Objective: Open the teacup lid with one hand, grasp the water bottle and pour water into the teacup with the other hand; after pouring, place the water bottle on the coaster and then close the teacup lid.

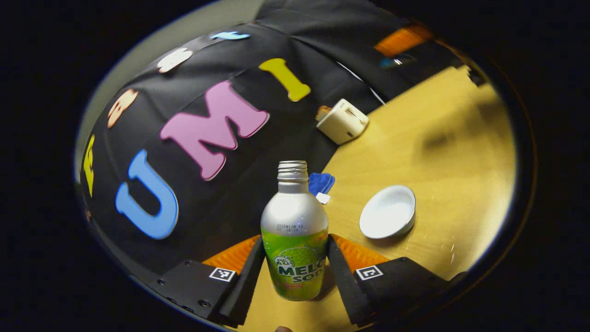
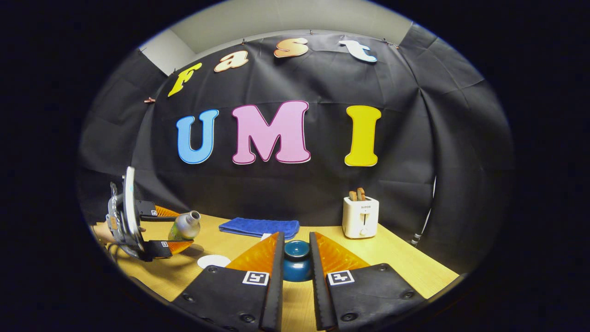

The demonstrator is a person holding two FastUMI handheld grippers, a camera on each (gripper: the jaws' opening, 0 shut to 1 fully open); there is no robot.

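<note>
Right gripper view: left gripper (image 2: pixel 177 230) clamps the bottle (image 2: pixel 184 226) tilted, mouth rightward. Right gripper (image 2: pixel 295 260) pinches the lid (image 2: pixel 296 266) above the wooden table (image 2: pixel 392 258).

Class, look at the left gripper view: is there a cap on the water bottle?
No: the water bottle, held between the left gripper fingers, shows a bare threaded neck with no cap.

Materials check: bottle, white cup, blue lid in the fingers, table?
Bottle: looks like aluminium, matte silver shoulder and bare threaded neck, with a glossy printed green wrap lower down.
Teacup: likely glazed ceramic, smooth white with a soft sheen.
Lid: probably glazed ceramic too, glossy dark blue with a highlight on top; could be enamel.
Table: light wood or wood-look laminate, faint grain, satin finish.
</note>
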